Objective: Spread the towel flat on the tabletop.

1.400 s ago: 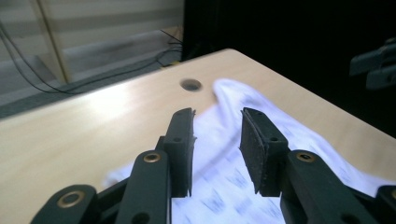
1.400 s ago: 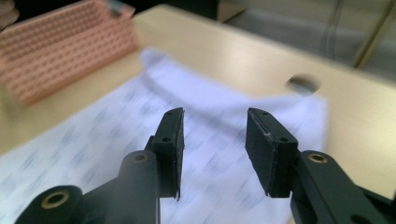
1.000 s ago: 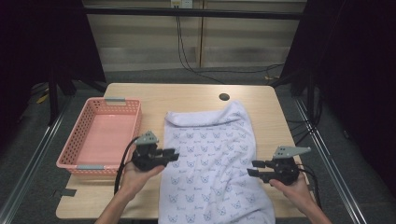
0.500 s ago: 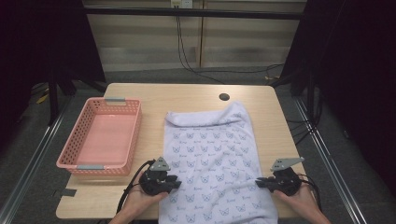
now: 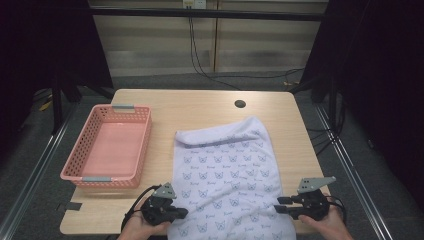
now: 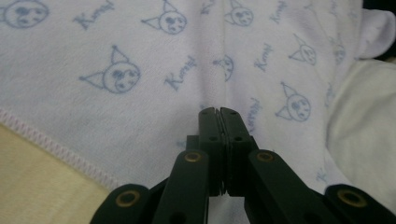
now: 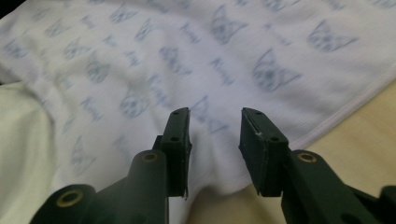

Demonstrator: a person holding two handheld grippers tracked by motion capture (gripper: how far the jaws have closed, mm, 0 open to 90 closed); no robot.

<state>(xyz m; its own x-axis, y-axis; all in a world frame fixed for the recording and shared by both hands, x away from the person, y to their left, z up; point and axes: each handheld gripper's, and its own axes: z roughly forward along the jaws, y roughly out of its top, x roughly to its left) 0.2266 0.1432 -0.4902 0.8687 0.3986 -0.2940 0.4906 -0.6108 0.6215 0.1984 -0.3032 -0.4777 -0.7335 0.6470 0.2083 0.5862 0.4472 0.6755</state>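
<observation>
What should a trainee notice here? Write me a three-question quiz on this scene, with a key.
1. Which tongs stand open over the cloth?
2. True or false: the pink basket stands empty.
3. Beyond the cloth, the tabletop shows: A a cup, B a dark round hole, C a pen?
Key: 1 the right tongs, whose jaws have just been opening astride the hem; the left tongs are shut, with cloth puckered at their tips. 2 True. 3 B.
</observation>
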